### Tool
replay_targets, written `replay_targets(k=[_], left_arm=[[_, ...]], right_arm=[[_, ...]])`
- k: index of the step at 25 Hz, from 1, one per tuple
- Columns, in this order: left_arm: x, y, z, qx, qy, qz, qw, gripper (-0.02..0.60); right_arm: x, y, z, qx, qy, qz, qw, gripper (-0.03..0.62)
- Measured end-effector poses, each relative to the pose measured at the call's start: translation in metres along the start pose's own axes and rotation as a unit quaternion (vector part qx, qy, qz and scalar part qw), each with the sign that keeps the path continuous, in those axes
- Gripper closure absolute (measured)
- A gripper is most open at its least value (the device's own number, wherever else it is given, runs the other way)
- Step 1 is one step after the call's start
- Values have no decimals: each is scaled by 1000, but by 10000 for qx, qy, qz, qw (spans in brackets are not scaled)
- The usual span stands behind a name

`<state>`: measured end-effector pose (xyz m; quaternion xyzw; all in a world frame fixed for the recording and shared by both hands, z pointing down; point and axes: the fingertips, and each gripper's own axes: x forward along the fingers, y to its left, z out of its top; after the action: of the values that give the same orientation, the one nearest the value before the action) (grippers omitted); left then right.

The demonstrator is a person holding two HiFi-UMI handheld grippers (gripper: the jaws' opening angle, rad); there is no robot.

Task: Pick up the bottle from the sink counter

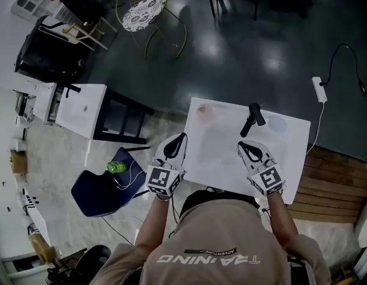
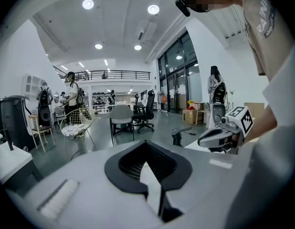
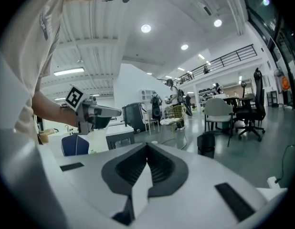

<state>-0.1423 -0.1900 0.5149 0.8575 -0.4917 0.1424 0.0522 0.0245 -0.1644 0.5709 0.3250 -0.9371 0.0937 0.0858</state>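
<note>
From the head view, a small green bottle (image 1: 116,167) lies on a dark blue chair (image 1: 94,192), left of the white sink counter (image 1: 290,159). A black faucet (image 1: 252,119) stands at the counter's far side. My left gripper (image 1: 182,138) hovers at the counter's left edge, jaws shut and empty (image 2: 146,144). My right gripper (image 1: 243,145) hangs over the counter just short of the faucet, also shut on nothing (image 3: 148,148). Each gripper view shows the other gripper: the right one (image 2: 219,136) and the left one (image 3: 97,112). The blue chair (image 3: 75,145) shows in the right gripper view.
A faint orange object (image 1: 204,110) and a pale blue one (image 1: 277,123) sit on the counter's far side. A white cabinet (image 1: 82,108) and a black frame (image 1: 121,120) stand to the left, a wire chair (image 1: 145,10) beyond. A power strip (image 1: 319,89) lies at right.
</note>
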Motion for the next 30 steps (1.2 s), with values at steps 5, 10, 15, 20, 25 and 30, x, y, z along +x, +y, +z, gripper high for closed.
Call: replay_targets(k=[5, 10, 15, 20, 25, 30], left_arm=[[24, -6, -8, -95, 54, -136, 9998, 572], [50, -3, -16, 58, -41, -220, 9997, 573], [61, 20, -47, 170, 128, -367, 9991, 572], [88, 24, -69, 117, 120, -582, 9982, 572], [114, 25, -87, 93, 60, -838, 9964, 572], [127, 24, -97, 252, 19, -930, 9953, 504]], right_arm=[[12, 1, 6, -32, 30, 198, 9998, 586], [30, -1, 7, 169, 0, 100, 9998, 586], [45, 8, 15, 428, -81, -155, 9989, 586], [43, 4, 19, 329, 186, -396, 9985, 586], [47, 6, 9, 280, 548, -467, 9970, 586], [53, 16, 6, 247, 593, -503, 9967, 586]])
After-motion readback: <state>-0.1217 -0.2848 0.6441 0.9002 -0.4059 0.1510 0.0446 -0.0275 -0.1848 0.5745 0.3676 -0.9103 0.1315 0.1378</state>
